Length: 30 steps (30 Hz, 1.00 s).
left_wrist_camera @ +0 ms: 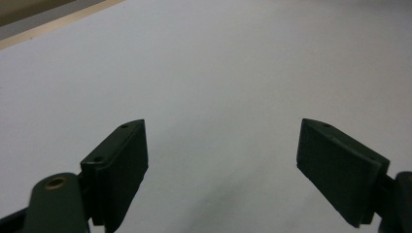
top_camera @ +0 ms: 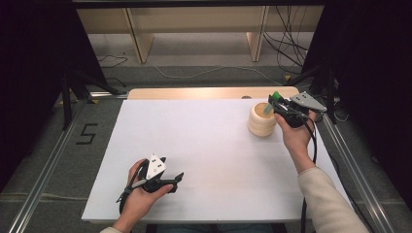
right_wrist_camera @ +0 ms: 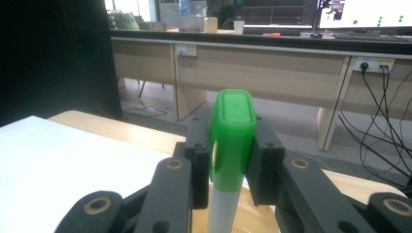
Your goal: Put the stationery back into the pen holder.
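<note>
White board mostly bare: right gripper at 2 o'clock clamps a green-capped marker over the wooden cup, drop-in looks pending, while left gripper idles at 7 with jaws spread, empty.

green-capped marker w/ a white body is pinched at the cap by the right gripper, angled w/ its lower end down in the mouth of a round ribbed wooden cup sitting upright near the far right of the white board.
</note>
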Each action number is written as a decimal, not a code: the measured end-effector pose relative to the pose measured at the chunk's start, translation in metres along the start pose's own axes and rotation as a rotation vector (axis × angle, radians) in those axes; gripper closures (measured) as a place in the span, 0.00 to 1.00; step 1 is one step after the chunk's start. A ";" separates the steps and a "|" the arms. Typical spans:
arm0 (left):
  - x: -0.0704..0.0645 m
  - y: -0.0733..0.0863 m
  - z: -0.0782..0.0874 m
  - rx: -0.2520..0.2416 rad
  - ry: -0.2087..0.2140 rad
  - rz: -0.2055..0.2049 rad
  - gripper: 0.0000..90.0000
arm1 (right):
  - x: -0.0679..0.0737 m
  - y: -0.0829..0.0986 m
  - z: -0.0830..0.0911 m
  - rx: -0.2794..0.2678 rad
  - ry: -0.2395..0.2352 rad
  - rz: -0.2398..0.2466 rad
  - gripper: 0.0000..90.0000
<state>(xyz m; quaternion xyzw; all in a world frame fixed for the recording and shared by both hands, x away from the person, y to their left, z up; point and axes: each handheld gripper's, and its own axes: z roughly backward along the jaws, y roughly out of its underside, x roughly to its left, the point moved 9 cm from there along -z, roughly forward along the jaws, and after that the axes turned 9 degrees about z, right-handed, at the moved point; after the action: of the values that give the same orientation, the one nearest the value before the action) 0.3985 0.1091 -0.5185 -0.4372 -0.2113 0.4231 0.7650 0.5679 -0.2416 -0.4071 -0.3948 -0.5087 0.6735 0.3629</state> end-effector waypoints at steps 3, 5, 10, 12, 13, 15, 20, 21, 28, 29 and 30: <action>0.000 0.000 0.000 -0.001 0.000 -0.001 0.21 | 0.000 0.004 -0.004 0.011 -0.001 0.004 0.83; 0.000 0.000 0.000 -0.001 0.000 0.001 0.21 | 0.000 0.007 -0.006 0.018 -0.002 0.004 0.83; 0.000 0.001 0.000 0.006 0.004 -0.005 0.21 | 0.001 0.015 -0.011 0.043 -0.003 0.010 0.83; -0.001 0.001 -0.001 0.006 0.005 -0.005 0.21 | 0.002 0.019 -0.013 0.052 -0.006 0.011 0.83; -0.001 0.001 -0.001 0.007 0.005 -0.005 0.21 | 0.003 0.020 -0.014 0.058 -0.007 0.010 0.83; -0.001 0.001 -0.001 0.006 0.006 -0.005 0.21 | 0.003 0.024 -0.016 0.068 -0.009 0.014 0.83; -0.001 0.001 -0.001 0.007 0.007 -0.005 0.21 | 0.004 0.031 -0.020 0.091 -0.016 0.016 0.83; -0.001 0.001 -0.001 0.007 0.005 -0.006 0.21 | 0.004 0.033 -0.021 0.097 -0.016 0.019 0.83; -0.001 0.001 -0.001 0.007 0.006 -0.006 0.21 | 0.003 0.041 -0.023 0.125 -0.016 0.021 0.83; -0.001 0.001 -0.001 0.007 0.006 -0.007 0.21 | 0.003 0.042 -0.023 0.124 -0.018 0.020 0.82; -0.001 0.001 -0.001 0.007 0.007 -0.007 0.21 | 0.003 0.043 -0.023 0.130 -0.020 0.021 0.82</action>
<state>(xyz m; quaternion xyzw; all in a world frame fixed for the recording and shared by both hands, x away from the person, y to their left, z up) 0.3980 0.1085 -0.5196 -0.4352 -0.2087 0.4198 0.7686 0.5838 -0.2385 -0.4530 -0.3691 -0.4634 0.7127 0.3757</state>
